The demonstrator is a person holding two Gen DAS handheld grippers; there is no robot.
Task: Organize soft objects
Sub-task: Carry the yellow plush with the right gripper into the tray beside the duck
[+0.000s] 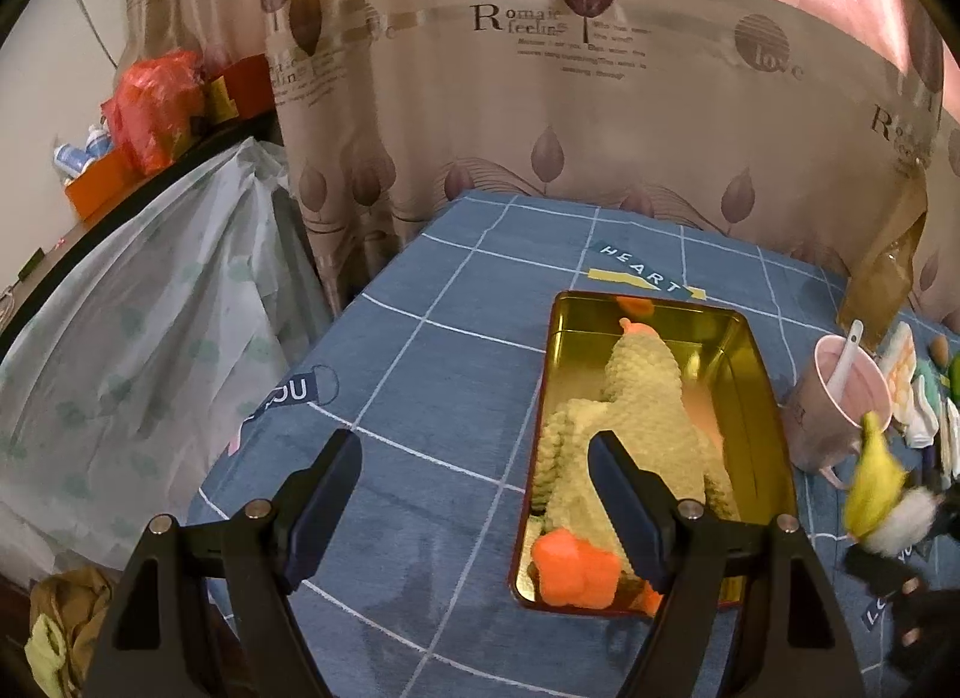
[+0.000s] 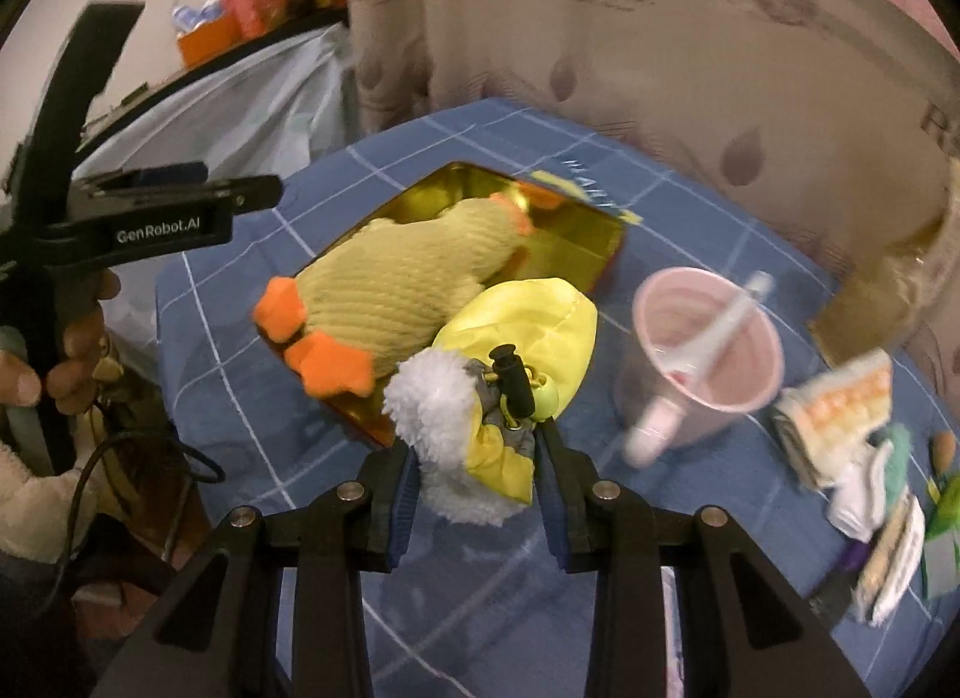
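behind the table, a curtain (image 1: pixel 540 68) reads "romantic feeling" and "love"; the blue cloth (image 1: pixel 432 350) says "heart". a plush duck (image 2: pixel 408 284) lies in the gold tin (image 1: pixel 762 386). the left gripper (image 1: pixel 474 488), marked "genrobot.ai", gapes empty, while the right gripper (image 2: pixel 474 494) clamps a yellow pouch (image 2: pixel 528 332) beside the tin.

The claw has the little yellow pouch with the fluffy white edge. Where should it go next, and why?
Probably over the gold tin, then let go. The right claw is shut on the yellow pouch, held above the blue cloth beside the tin. The plush duck already lies inside, so the free space looks to be along its side.
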